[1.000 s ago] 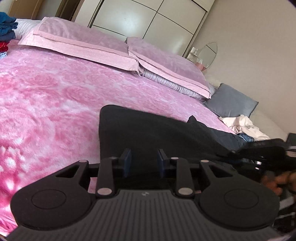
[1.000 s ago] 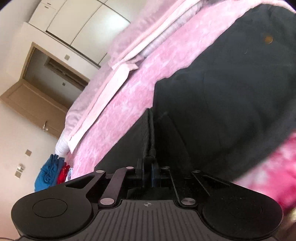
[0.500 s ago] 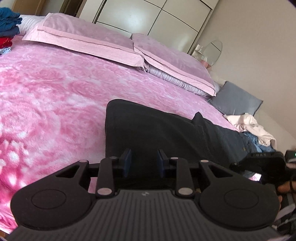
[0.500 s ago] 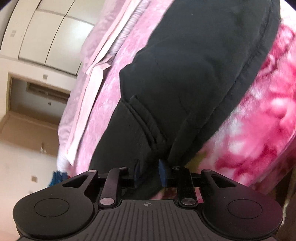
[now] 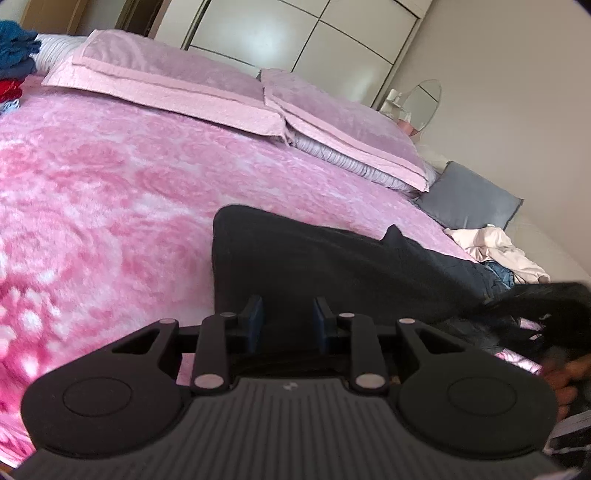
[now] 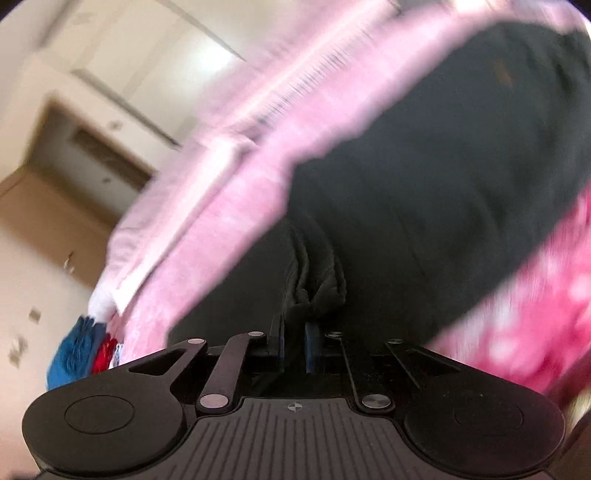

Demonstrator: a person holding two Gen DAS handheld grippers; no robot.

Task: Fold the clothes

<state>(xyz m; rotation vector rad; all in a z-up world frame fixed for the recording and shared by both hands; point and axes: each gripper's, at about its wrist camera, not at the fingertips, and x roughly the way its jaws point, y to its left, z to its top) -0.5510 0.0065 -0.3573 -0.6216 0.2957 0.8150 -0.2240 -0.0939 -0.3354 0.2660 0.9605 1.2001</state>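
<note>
Black trousers [image 5: 332,266] lie spread on the pink bedspread [image 5: 110,184]. My left gripper [image 5: 287,317] sits at their near edge. Its jaws are narrowly apart and black cloth fills the gap, so it looks shut on the trousers. In the blurred right wrist view the trousers [image 6: 424,166] fill the middle. My right gripper [image 6: 294,343] is closing, with a bunched fold of the black cloth pinched between its pads. At the right edge of the left wrist view, a hand [image 5: 565,373] holds that gripper, which shows only as a dark blur.
Two pink pillows [image 5: 166,77] lie at the head of the bed, with a grey cushion [image 5: 469,199] to their right. A pale garment over blue jeans [image 5: 495,251] sits past the trousers. Folded blue and red clothes [image 5: 14,62] are stacked far left. Wardrobe doors [image 5: 295,33] stand behind.
My right gripper loosened on the fold it held, swung along the trousers and has closed on a bunch of the black cloth. The left gripper has stayed where it was.
</note>
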